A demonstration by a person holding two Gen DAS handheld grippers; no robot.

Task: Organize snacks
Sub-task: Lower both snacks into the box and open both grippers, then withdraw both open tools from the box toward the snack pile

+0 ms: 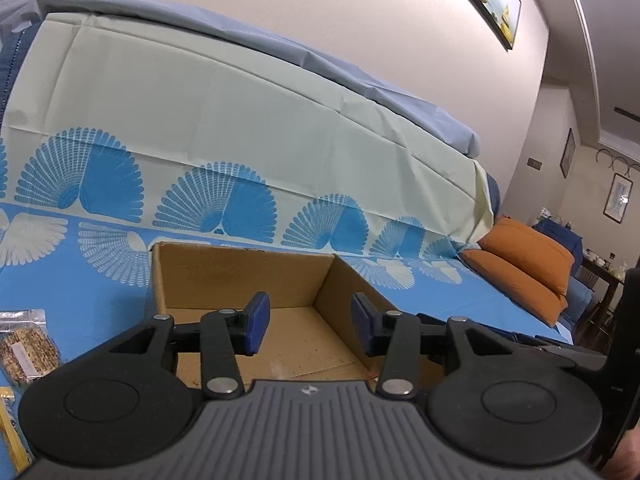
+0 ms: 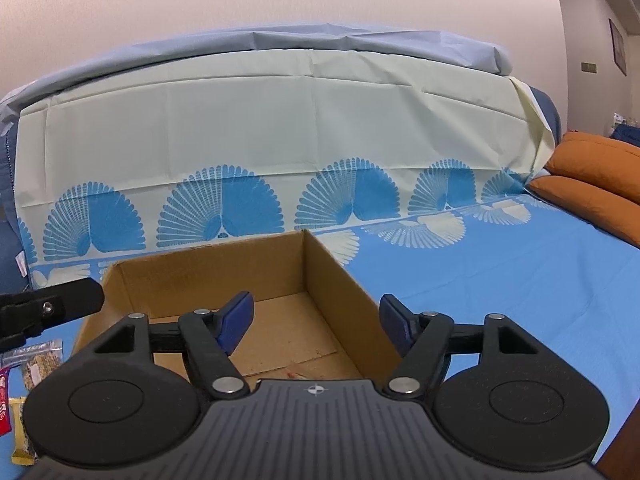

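An open cardboard box (image 1: 248, 280) is set on the blue patterned cloth (image 2: 500, 280), its far wall near the draped backrest (image 2: 280, 120). Bare cloth is left to its right, up to the orange cushions (image 2: 592, 176). Snack packets (image 1: 26, 344) are seen at its left. The left gripper (image 1: 310, 322) and right gripper (image 2: 316, 322) are held partly open – nothing between the pads – over the box's near edge.

Cardboard box (image 1: 256, 300) — open-topped, plain brown, upright on the blue patterned bed cover; interior floor bare apart from small specks. Snack packets lie outside it to the left: a clear bag of brown, grainy snacks (image 1: 24, 348), a yellow packet (image 2: 20, 436) and a red one (image 2: 3, 404) — only partly visible.
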